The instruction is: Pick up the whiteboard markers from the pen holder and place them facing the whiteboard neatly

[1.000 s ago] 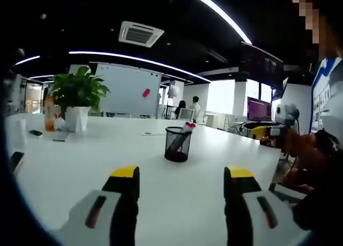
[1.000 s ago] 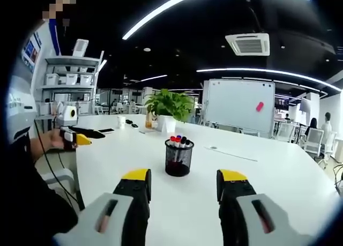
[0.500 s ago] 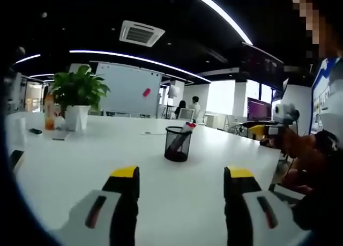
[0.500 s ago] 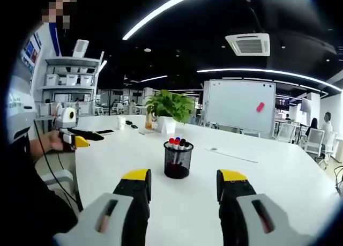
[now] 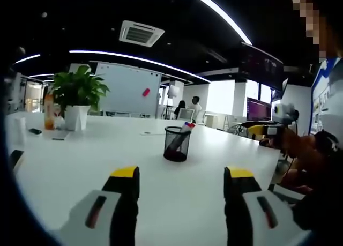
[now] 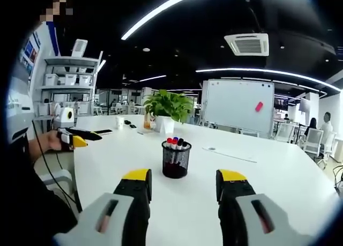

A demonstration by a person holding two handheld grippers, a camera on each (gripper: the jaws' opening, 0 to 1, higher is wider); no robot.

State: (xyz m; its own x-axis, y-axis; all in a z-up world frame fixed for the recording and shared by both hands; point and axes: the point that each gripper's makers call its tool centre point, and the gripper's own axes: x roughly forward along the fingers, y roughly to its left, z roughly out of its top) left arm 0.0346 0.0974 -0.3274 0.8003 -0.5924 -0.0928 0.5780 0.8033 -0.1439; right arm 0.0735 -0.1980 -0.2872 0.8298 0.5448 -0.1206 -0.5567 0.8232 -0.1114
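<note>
A black mesh pen holder (image 5: 176, 144) (image 6: 175, 159) stands on the white table (image 5: 80, 160) (image 6: 278, 176), with several whiteboard markers (image 6: 175, 143) (image 5: 186, 128) upright in it. The whiteboard (image 5: 127, 89) (image 6: 239, 106) stands beyond the far end of the table. My left gripper (image 5: 182, 177) is open, low over the table and well short of the holder. My right gripper (image 6: 183, 180) is open too, closer to the holder, with nothing between its jaws. The left gripper (image 6: 72, 139) also shows at the left of the right gripper view, the right gripper (image 5: 265, 131) at the right of the left gripper view.
A potted plant (image 5: 76, 98) (image 6: 168, 110) sits at the table's far end beside an orange bottle (image 5: 49, 113). A phone (image 5: 35, 132), a paper sheet (image 6: 230, 154) and small items lie on the table. Shelves (image 6: 67, 85) stand at the left, a monitor (image 5: 259, 109) at the right.
Both views have shifted slightly, so the pen holder sits a little higher in each. Nothing on the table has moved, and both grippers stay open.
</note>
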